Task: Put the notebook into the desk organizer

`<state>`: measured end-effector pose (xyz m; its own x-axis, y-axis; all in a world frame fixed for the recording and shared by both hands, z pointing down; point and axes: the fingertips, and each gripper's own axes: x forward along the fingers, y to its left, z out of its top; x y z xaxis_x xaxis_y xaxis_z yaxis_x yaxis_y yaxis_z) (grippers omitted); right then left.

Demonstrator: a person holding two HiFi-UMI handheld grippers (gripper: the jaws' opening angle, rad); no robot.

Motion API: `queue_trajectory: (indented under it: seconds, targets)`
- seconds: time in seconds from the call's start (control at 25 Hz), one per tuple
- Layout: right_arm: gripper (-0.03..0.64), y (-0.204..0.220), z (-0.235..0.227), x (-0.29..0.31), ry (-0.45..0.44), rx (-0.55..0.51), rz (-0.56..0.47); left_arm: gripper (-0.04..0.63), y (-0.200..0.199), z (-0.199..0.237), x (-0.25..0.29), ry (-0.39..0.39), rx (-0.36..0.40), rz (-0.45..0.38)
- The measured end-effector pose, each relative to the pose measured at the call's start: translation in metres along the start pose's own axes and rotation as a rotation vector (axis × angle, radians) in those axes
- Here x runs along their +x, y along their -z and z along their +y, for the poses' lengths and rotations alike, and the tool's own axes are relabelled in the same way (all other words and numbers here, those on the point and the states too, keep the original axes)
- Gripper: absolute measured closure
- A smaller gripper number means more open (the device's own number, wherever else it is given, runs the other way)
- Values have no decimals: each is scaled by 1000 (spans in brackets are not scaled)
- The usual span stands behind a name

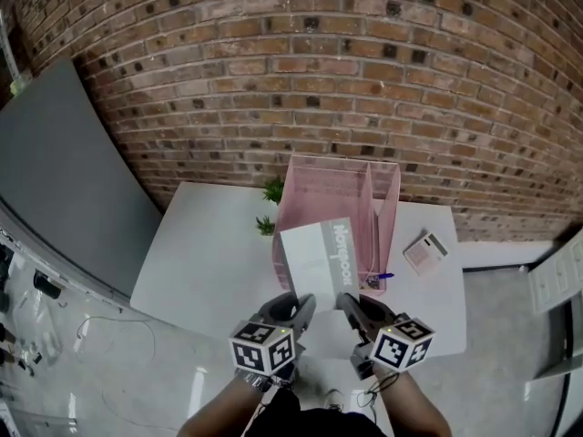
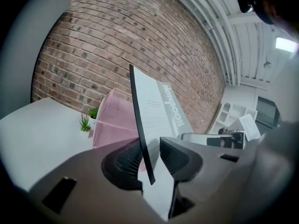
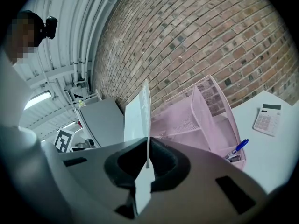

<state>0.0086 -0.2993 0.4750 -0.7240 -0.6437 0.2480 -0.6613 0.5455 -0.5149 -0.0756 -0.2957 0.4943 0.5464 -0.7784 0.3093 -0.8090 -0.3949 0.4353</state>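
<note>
Lower centre of the head view: the right gripper [image 1: 353, 308] is clamped on the near edge of the white notebook [image 1: 319, 258]. The left gripper [image 1: 305, 308] has its jaws apart, the notebook's corner loose between them. The notebook is held tilted over the front of the pink mesh desk organizer [image 1: 387, 185] on the white table [image 1: 205, 262]. A calculator [image 1: 425, 251] lies at right.

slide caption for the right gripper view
Right tool clamps the notebook by its edge, pink desk organizer and calculator beyond.
</note>
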Motion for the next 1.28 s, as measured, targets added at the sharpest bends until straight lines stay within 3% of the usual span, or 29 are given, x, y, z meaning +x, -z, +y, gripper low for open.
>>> queue_trajectory:
  seconds: [0.24,0.64,0.96,1.28]
  targets:
    - [604,-3,-10,17,43,87,-73,489,-3,29,5,13,16,44]
    - [604,-7,-14,42,109,172,-92,489,-4,49,6,70,83,83]
    - [604,-2,-19,63,80,338,-102,471,-3,58,8,70,164,91]
    - [603,-2,-25,73,78,405,-102,471,-6,60,6,61,217,60]
